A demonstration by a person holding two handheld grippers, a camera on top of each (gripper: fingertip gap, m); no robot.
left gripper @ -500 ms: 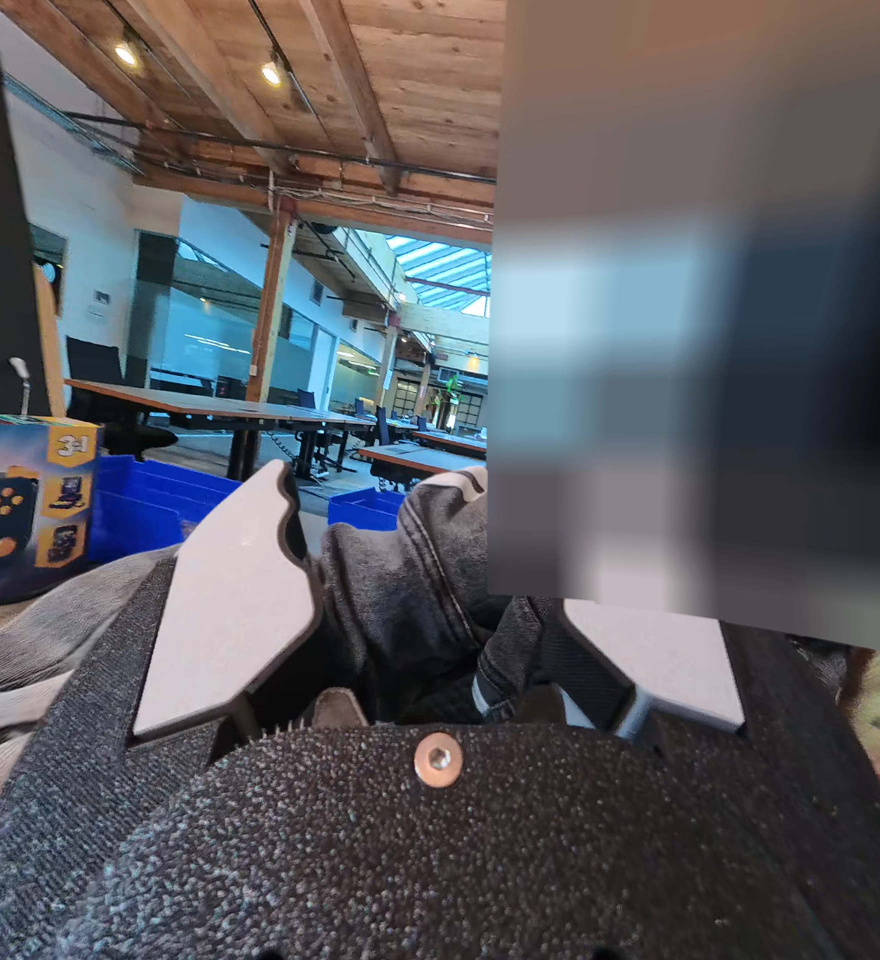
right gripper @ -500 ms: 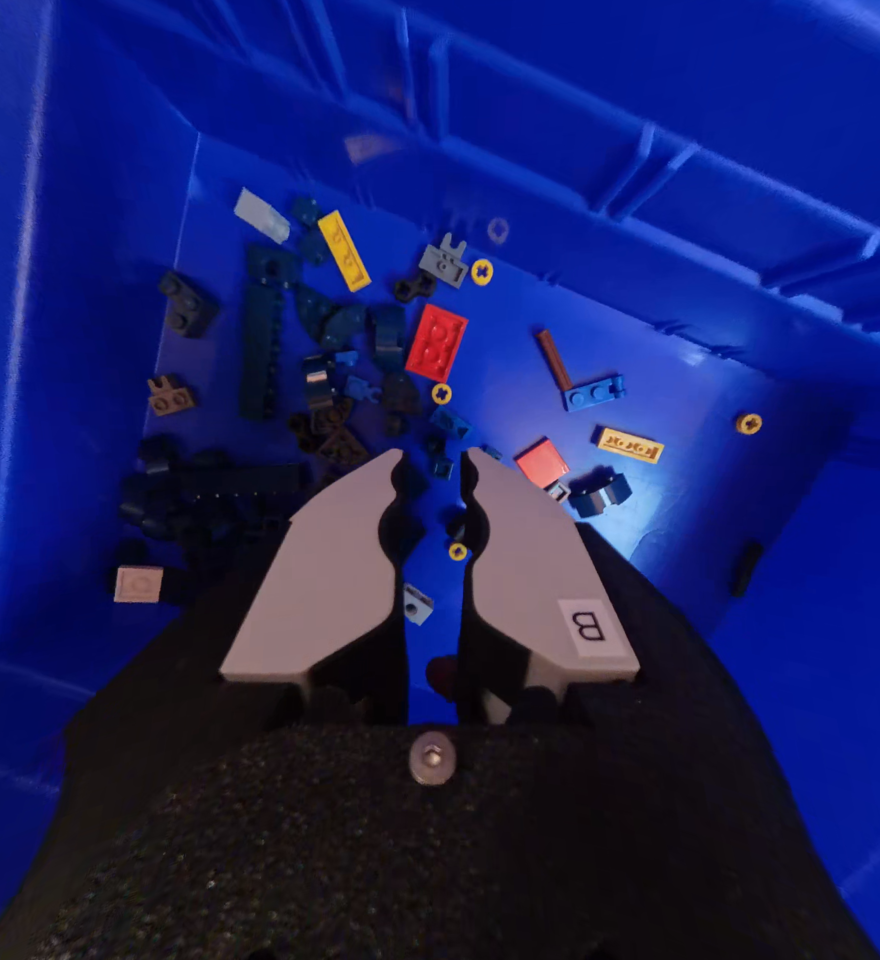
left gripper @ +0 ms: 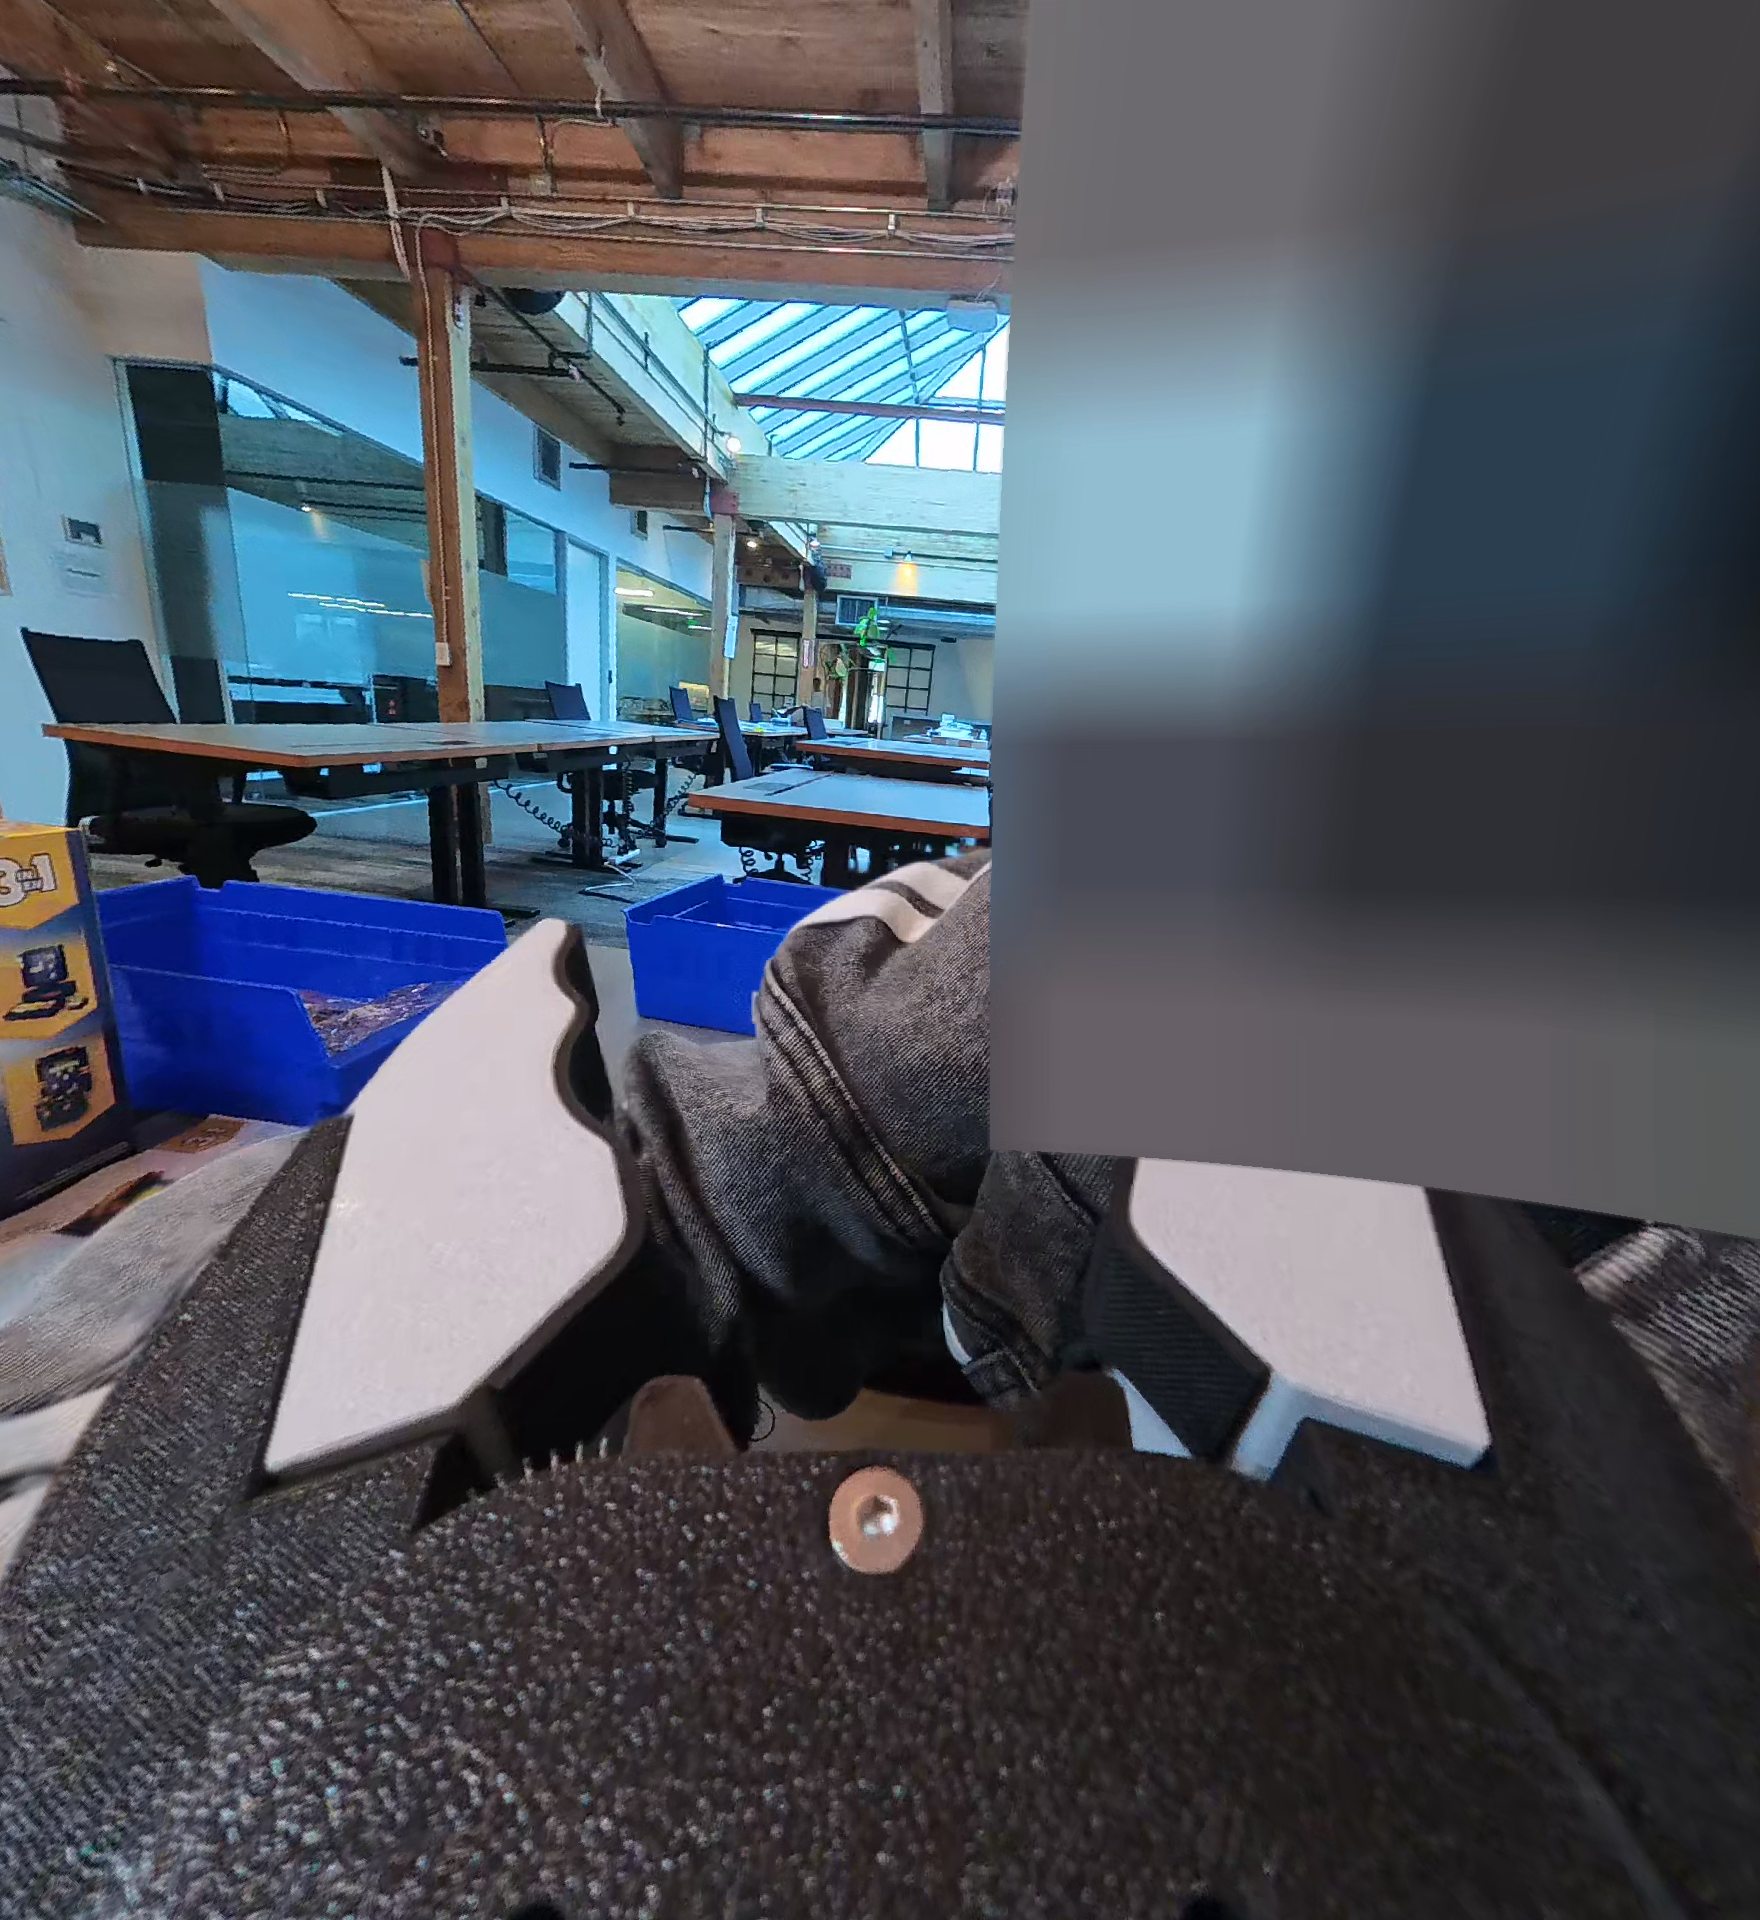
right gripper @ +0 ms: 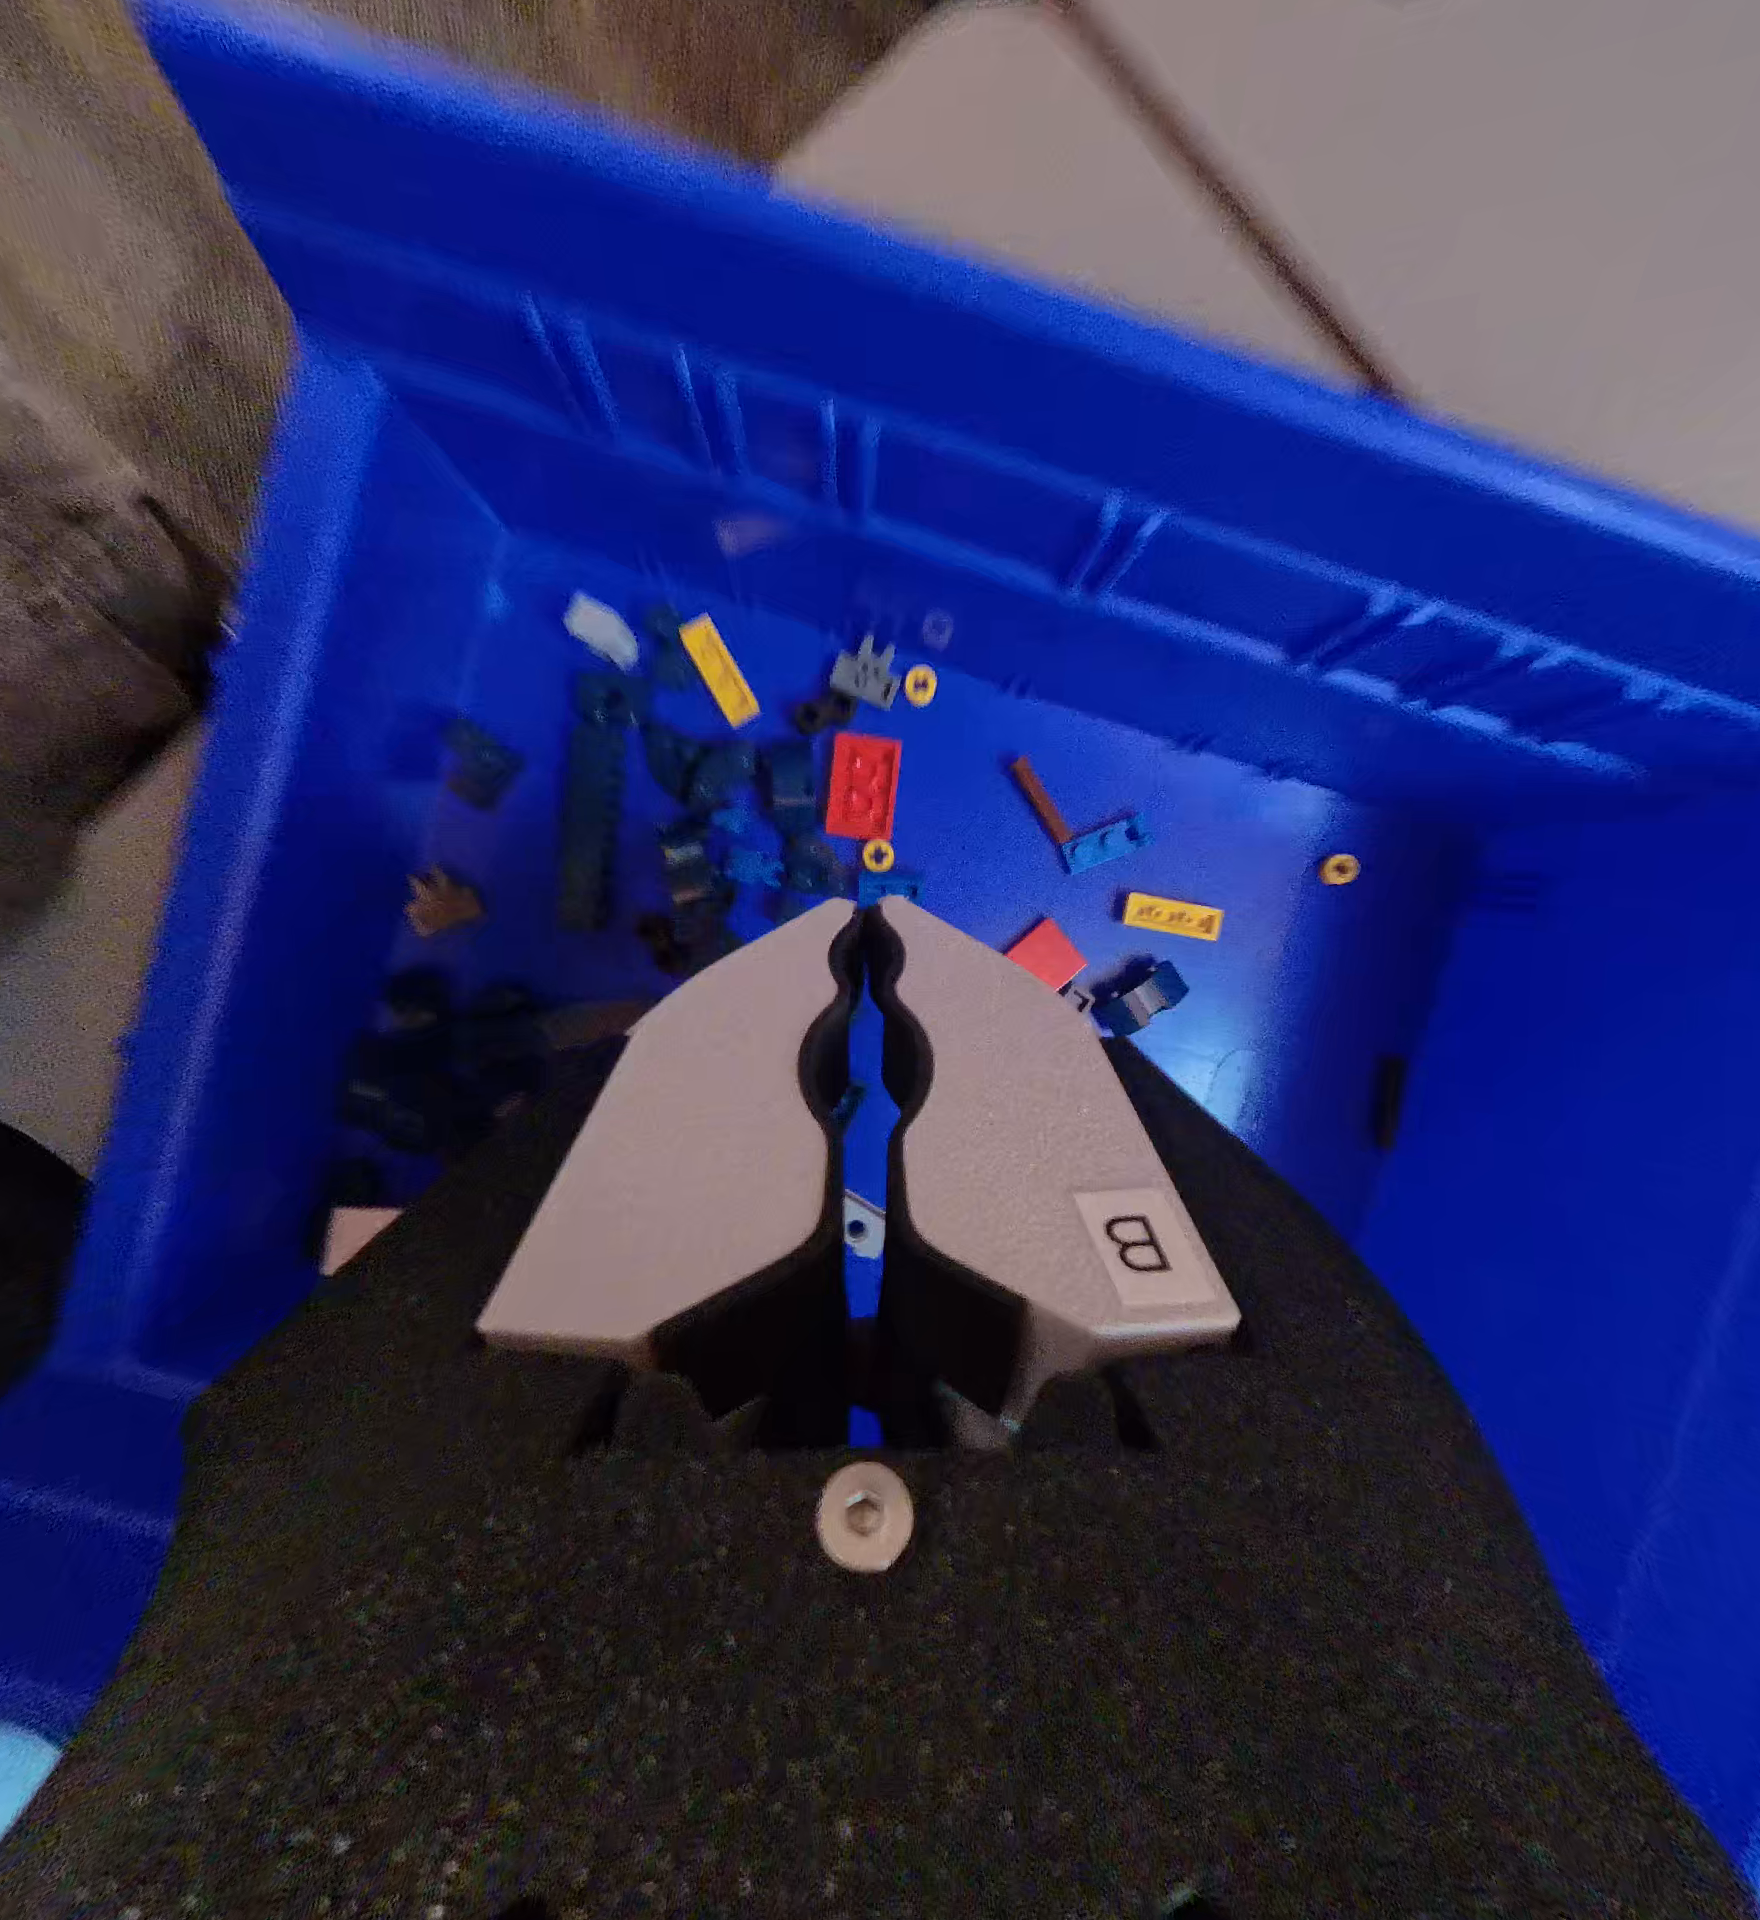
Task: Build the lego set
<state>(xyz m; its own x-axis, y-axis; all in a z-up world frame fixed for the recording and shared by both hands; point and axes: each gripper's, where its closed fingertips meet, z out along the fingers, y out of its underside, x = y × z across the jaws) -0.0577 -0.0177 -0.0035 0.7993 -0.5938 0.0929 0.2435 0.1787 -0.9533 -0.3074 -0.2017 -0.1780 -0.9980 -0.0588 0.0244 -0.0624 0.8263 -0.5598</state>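
Toy bricks (right gripper: 863, 784) litter the floor of a blue bin (right gripper: 1634, 1143) beneath the right gripper (right gripper: 868, 914), its tips closed together at a small blue plate (right gripper: 891, 888), pinched or not unclear. Light, hard and slick, each likely wants gripping across its short sides. Tall walls hem all sides, leaving room only above. Off at the near left, the left gripper (left gripper: 855, 1039) gapes wide around grey denim (left gripper: 834, 1143) without pressing it

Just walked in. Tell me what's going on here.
A person is holding two handheld grippers. The right gripper hangs inside a blue bin of loose toy bricks, its jaws closed. A small blue piece sits right at the tips, and whether it is pinched is unclear. The left gripper is wide open, with dark grey fabric between its jaws.
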